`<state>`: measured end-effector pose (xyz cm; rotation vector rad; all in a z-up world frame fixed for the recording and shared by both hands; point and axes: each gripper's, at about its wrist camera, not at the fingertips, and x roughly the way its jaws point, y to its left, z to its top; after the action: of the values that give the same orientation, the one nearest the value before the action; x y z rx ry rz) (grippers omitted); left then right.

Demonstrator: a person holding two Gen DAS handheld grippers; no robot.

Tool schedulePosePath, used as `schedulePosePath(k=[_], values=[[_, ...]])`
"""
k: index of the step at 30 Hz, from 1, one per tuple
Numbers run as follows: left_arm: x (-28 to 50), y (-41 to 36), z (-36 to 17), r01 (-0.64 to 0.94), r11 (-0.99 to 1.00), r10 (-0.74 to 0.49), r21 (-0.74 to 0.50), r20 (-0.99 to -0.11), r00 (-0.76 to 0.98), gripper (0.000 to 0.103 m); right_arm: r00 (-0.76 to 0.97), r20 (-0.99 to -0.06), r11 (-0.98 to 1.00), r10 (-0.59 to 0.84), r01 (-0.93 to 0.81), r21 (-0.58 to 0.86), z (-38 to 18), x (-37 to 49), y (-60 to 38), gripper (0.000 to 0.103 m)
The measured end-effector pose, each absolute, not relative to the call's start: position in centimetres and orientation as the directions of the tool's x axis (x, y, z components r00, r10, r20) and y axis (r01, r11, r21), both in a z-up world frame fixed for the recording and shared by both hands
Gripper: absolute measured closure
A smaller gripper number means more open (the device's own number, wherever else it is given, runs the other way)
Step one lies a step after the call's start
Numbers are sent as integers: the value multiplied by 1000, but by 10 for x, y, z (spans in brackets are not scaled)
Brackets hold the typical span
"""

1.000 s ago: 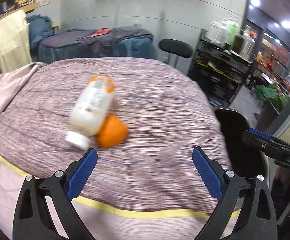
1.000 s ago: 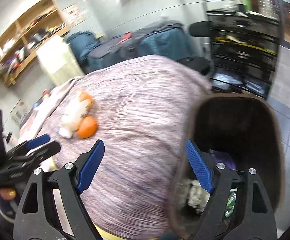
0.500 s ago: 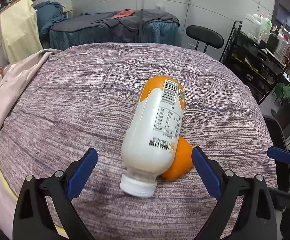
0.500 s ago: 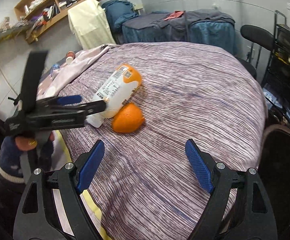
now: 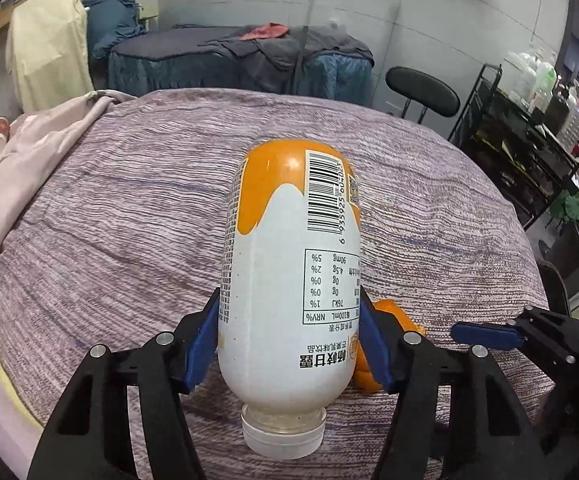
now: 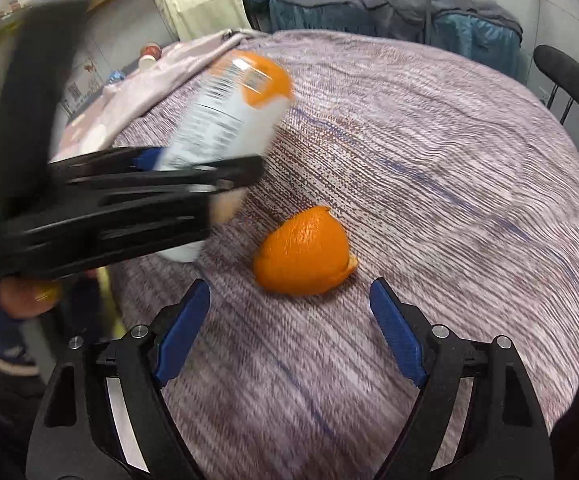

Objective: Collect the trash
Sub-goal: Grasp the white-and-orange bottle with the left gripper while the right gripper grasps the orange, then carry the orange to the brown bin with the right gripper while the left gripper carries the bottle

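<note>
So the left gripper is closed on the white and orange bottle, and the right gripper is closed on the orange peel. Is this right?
Not quite. The right gripper is open: in the right wrist view the orange peel lies on the cloth ahead of its fingertips, untouched. The left gripper is indeed closed on the bottle.

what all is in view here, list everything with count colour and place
bottle: 1, white and orange, lying on the bed, between the left pads
orange peel: 1, orange, on the bed beside the bottle
bed cover: 1, purple striped, under both
chair: 1, black, behind the bed
rack: 1, black, far right
left gripper: 1, black with blue pads, just been closing, pads on the bottle
right gripper: 1, black with blue pads, open, just short of the peel
</note>
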<state>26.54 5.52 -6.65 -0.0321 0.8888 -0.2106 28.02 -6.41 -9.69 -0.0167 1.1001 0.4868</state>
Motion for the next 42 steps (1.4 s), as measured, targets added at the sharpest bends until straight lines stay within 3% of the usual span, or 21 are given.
schedulePosePath(k=[3, 5, 9, 12, 27, 42], values=[[246, 71, -57, 133, 986, -166, -103, -740, 652, 42, 320, -888, 906, 329, -371, 202, -112, 298, -53, 25], [236, 78, -53, 118, 987, -159, -108, -725, 670, 42, 309, -901, 913, 303, -364, 183, -120, 303, -50, 36], [224, 86, -52, 98, 986, -167, -137, -717, 677, 42, 317, -888, 906, 334, -370, 208, -117, 302, -53, 51], [220, 83, -50, 91, 985, -167, -144, -713, 681, 42, 340, -863, 902, 373, -350, 252, -109, 295, -66, 55], [168, 32, -35, 162, 966, -255, -201, -663, 703, 42, 548, -731, 914, 406, -260, 313, -45, 197, -161, 57], [134, -49, -31, 305, 917, -399, -259, -638, 658, 42, 668, -666, 919, 333, -72, 387, -50, 128, -262, 57]])
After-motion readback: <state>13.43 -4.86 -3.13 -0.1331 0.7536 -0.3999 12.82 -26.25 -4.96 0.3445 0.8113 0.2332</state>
